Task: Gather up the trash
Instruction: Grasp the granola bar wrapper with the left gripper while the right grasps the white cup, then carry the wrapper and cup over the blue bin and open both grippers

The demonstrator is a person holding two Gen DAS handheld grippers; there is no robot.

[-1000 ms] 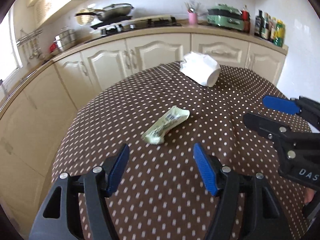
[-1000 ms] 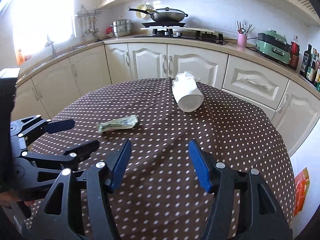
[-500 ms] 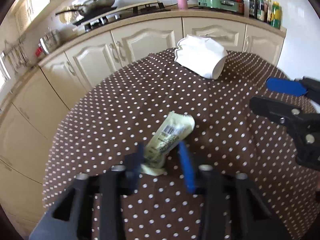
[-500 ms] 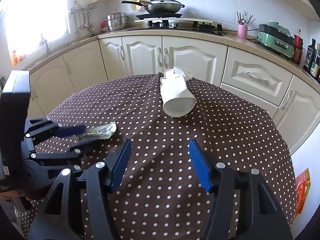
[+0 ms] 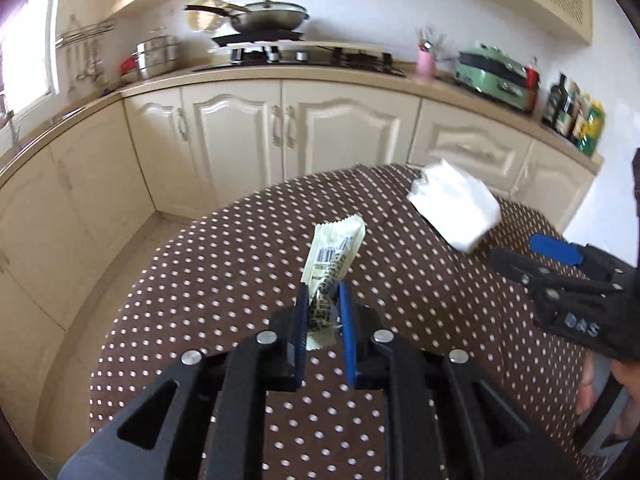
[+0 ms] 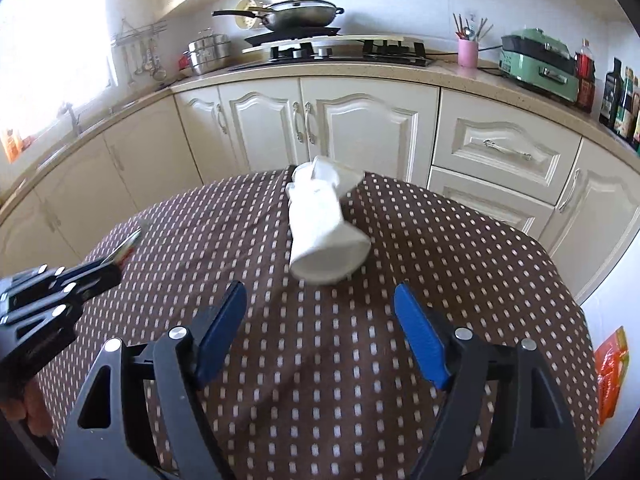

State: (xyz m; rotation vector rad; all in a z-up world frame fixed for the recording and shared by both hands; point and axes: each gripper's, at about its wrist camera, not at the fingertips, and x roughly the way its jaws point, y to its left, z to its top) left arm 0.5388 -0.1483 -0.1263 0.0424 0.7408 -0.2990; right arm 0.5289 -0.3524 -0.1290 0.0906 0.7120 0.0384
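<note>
My left gripper [image 5: 324, 300] is shut on a pale green snack wrapper [image 5: 334, 252] and holds it raised above the brown polka-dot table [image 5: 224, 280]. From the right wrist view the left gripper [image 6: 116, 270] sits at the far left with the wrapper [image 6: 126, 250] edge-on. A crumpled white paper cup [image 6: 326, 232] lies on its side at the table's far part, its mouth toward me. My right gripper [image 6: 320, 312] is open and empty, just short of the cup. In the left wrist view the cup [image 5: 456, 208] lies at the right, beyond the right gripper [image 5: 520, 250].
Cream kitchen cabinets [image 6: 360, 128] curve around behind the table. A stove with a wok [image 6: 296, 16], a pink utensil cup [image 6: 468, 52], a green appliance [image 6: 540, 64] and bottles [image 6: 620, 96] stand on the counter. An orange packet [image 6: 610, 372] lies on the floor at right.
My left gripper closed on the wrapper and lifted it off the table. My right gripper moved forward toward the white cup, still open.
</note>
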